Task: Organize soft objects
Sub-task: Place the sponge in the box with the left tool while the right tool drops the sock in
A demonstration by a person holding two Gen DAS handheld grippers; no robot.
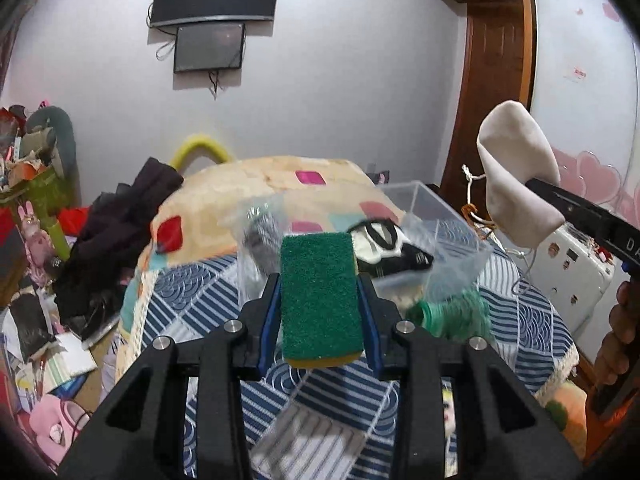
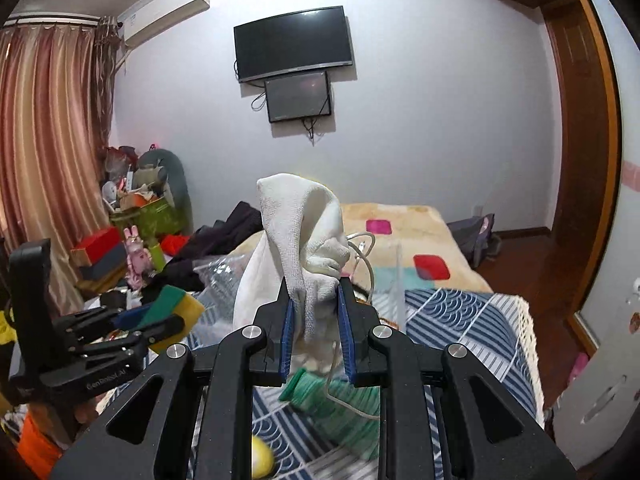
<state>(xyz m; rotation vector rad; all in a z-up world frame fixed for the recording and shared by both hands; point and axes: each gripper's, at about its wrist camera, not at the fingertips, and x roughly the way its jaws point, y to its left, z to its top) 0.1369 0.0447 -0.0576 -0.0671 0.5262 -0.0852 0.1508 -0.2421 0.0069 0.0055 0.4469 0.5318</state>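
Left gripper (image 1: 320,304) is clamped on a green-and-yellow sponge (image 1: 319,300), its blue pads pressing both sides, the green scouring face turned toward the camera at about 12 o'clock from the jaws. Beyond it, at 1 o'clock, a clear plastic bin (image 1: 436,236) sits on the blue-and-white patterned bedspread (image 1: 520,312) with dark and white fabric inside. At 3 o'clock on the bedspread, just beside the bin, lies a green coiled item (image 1: 452,312), blurred. Right gripper (image 2: 316,320) is closed on a white cloth (image 2: 304,248), which bunches upward at 12 o'clock between its pads.
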